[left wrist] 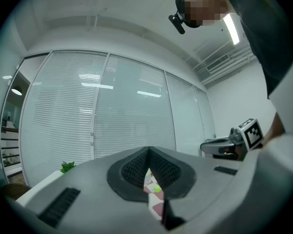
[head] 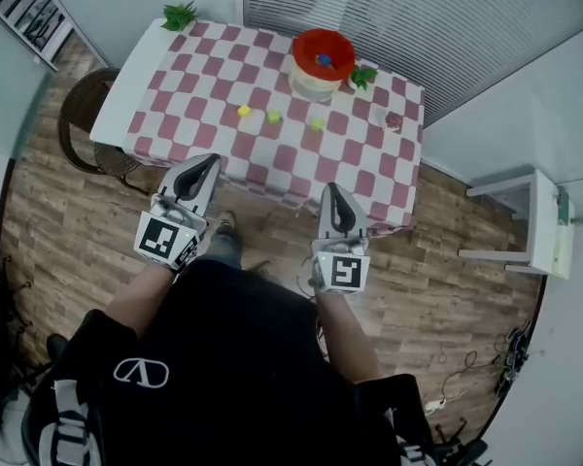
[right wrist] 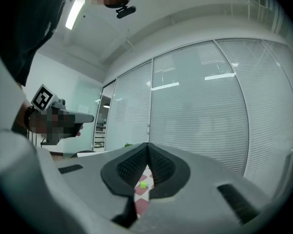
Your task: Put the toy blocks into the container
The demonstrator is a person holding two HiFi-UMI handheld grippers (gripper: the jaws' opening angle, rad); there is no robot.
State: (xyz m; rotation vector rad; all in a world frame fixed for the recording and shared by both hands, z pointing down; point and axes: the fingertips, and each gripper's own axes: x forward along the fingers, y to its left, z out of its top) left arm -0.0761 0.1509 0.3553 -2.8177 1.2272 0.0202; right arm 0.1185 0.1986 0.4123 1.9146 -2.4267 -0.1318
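**A:** Nearest is the person's black shirt [head: 223,338], and just past it are the left gripper [head: 204,168] and the right gripper [head: 335,194]. How do the jaws stand?

**B:** Both pairs are pressed together, with nothing between them.

**A:** And the toy blocks?

**B:** Three lie on the red-and-white checked table [head: 189,85], well ahead of both jaws: a yellow cube [head: 243,111], a yellow-green cube [head: 273,116] and a lime-green cube [head: 316,123]. Beyond them stands the red-rimmed round container [head: 342,45], with a blue piece [head: 323,61] inside.

**A:** How far along, then?

**B:** Partway at most, I'd judge. One piece seems to be in, three lie outside and none is gripped. A small reddish thing [head: 394,121] ahead and right of the right jaws may be a fourth block, but it's too small to tell.
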